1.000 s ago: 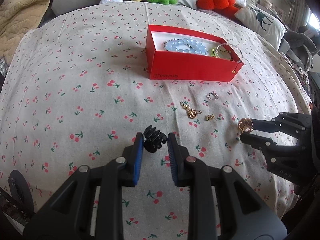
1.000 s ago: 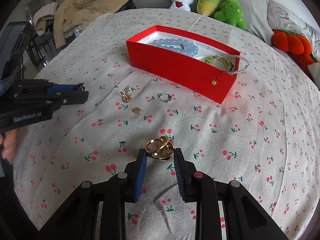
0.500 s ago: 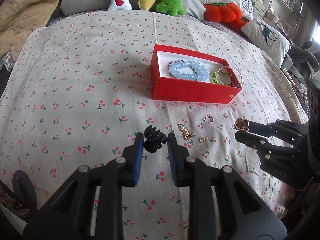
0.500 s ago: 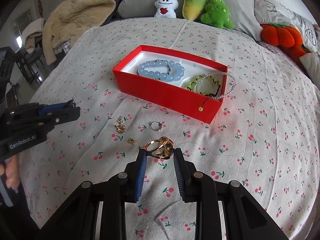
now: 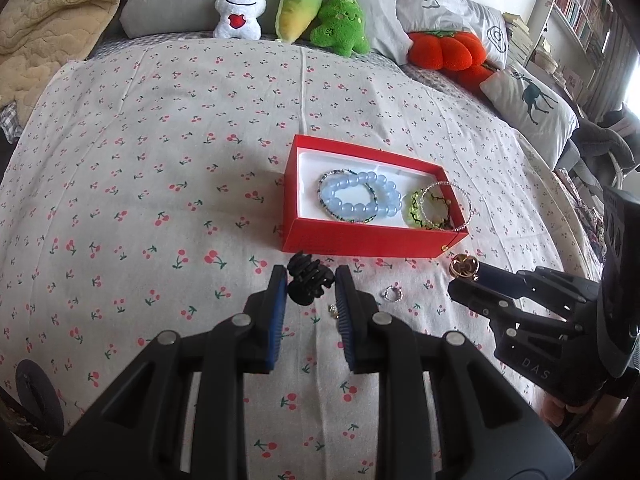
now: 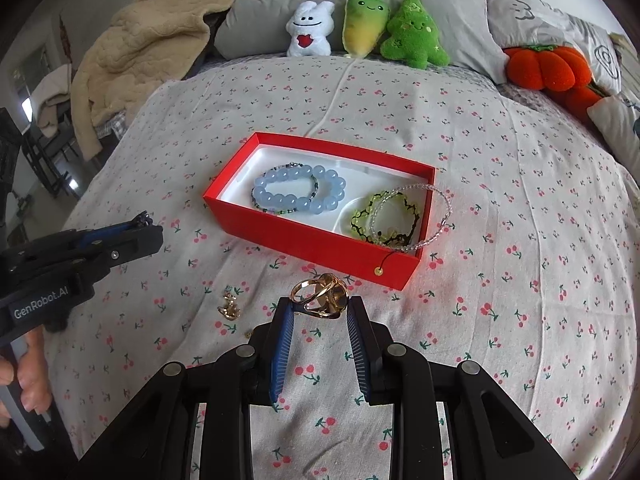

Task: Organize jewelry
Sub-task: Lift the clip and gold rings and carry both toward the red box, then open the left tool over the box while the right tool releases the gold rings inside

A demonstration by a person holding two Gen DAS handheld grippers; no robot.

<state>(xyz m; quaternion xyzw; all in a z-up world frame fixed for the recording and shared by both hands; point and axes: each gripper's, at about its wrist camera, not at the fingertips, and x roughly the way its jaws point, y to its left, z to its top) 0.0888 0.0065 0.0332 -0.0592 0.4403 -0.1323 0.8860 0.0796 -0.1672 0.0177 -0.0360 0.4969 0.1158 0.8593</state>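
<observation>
My left gripper (image 5: 310,286) is shut on a black hair claw clip (image 5: 308,282) and holds it above the bedsheet, just before the red jewelry box (image 5: 368,244). My right gripper (image 6: 320,308) is shut on a gold ring brooch (image 6: 320,298), close to the box's near right corner (image 6: 384,272). The box holds a blue bead bracelet (image 6: 298,194), a green bracelet (image 6: 384,220) and a clear bead bracelet (image 6: 434,224) draped over its rim. A silver ring (image 5: 392,293) and a gold earring (image 6: 230,310) lie loose on the sheet.
The cherry-print bedsheet (image 5: 160,184) covers the bed. Plush toys (image 5: 290,12) and grey pillows (image 6: 520,12) line the far edge. An orange pumpkin cushion (image 5: 446,50) lies at the far right. A beige blanket (image 6: 136,60) lies at the far left.
Both grippers have risen and moved toward the red box, each still holding its item. The loose jewelry on the sheet has not moved.
</observation>
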